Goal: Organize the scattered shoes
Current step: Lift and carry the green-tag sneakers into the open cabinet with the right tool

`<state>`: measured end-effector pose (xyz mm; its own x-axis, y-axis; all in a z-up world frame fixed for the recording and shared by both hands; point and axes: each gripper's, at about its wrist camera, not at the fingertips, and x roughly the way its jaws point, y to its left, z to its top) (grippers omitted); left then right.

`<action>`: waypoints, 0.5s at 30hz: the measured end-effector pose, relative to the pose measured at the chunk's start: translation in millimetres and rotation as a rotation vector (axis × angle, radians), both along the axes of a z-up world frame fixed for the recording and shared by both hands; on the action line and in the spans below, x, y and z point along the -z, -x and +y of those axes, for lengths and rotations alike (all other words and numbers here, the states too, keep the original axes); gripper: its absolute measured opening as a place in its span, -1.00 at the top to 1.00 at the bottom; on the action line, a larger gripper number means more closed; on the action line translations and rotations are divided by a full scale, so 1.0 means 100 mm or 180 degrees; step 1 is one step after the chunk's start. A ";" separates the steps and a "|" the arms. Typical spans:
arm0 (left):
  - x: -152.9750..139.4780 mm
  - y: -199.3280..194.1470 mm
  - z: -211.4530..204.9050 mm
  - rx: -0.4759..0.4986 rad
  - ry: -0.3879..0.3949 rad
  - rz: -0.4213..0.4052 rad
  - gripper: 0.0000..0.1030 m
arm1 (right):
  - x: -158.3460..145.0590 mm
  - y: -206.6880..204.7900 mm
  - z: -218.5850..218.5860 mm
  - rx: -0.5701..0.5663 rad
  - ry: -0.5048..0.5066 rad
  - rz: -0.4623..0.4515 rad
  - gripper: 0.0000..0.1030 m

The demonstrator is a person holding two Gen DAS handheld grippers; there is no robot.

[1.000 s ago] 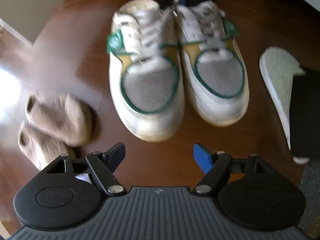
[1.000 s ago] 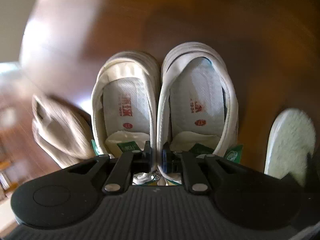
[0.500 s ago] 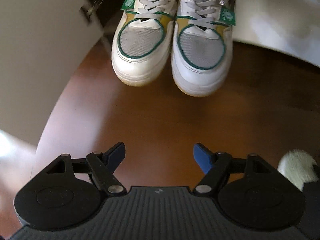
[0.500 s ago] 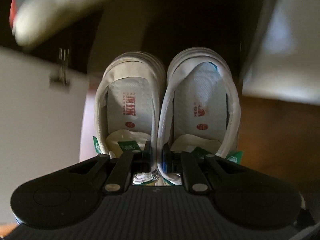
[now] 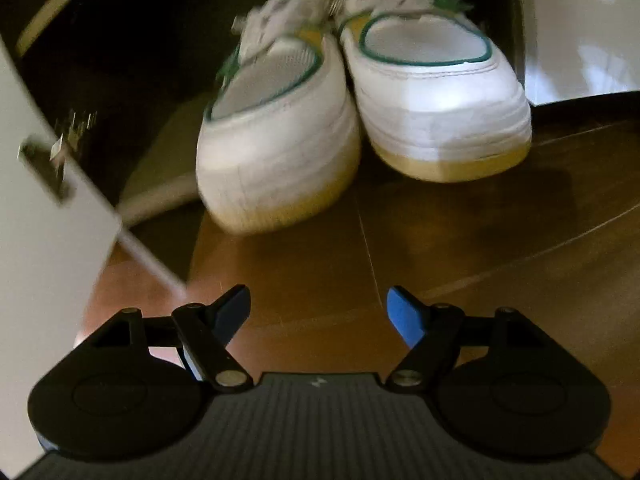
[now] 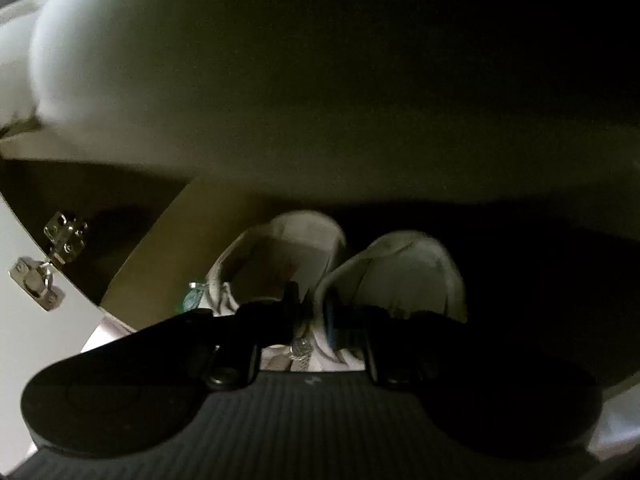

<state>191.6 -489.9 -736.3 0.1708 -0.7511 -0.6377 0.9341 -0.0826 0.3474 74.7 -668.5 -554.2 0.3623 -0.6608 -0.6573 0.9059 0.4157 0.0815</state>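
Pair of white sneakers (image 5: 360,112) with green trim at twelve o'clock in the left wrist view, toes on the wood floor (image 5: 480,248), heels in a dark cabinet opening — left shoe blurred. Left gripper (image 5: 319,312) spread wide, nothing between the blue pads. Right gripper (image 6: 310,312) opening, inner collars of both sneakers (image 6: 320,280) between its jaws — seemingly no longer pinched. Cabinet door hinge (image 6: 52,260) at nine o'clock.
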 end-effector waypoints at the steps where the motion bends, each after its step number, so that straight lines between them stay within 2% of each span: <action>1: 0.01 0.02 0.01 0.0147 0.0066 -0.0073 -0.49 | 0.03 0.02 0.02 -0.0031 0.0156 -0.0023 0.48; 4: 0.07 0.02 0.04 0.0433 0.0127 -0.0301 -0.53 | 0.12 0.07 0.10 -0.0131 0.0478 -0.0142 0.42; 6: 0.11 0.02 0.07 0.0566 0.0143 -0.0433 -0.53 | 0.21 0.08 0.42 -0.0135 0.0662 -0.0187 0.41; 8: 0.11 0.02 0.11 0.0630 0.0122 -0.0542 -0.53 | 0.17 0.17 0.55 -0.0181 0.0742 -0.0249 0.39; 9: 0.09 0.01 0.14 0.0657 0.0105 -0.0528 -0.53 | 0.14 0.25 0.67 -0.0205 0.0780 -0.0271 0.29; 13: 0.03 -0.02 0.21 0.0724 0.0084 -0.0469 -0.53 | 0.10 0.56 1.15 -0.0424 0.0549 -0.0238 0.25; 15: 0.04 -0.03 0.24 0.0776 0.0084 -0.0489 -0.53 | 0.17 0.65 1.41 -0.0616 0.0383 -0.0002 0.25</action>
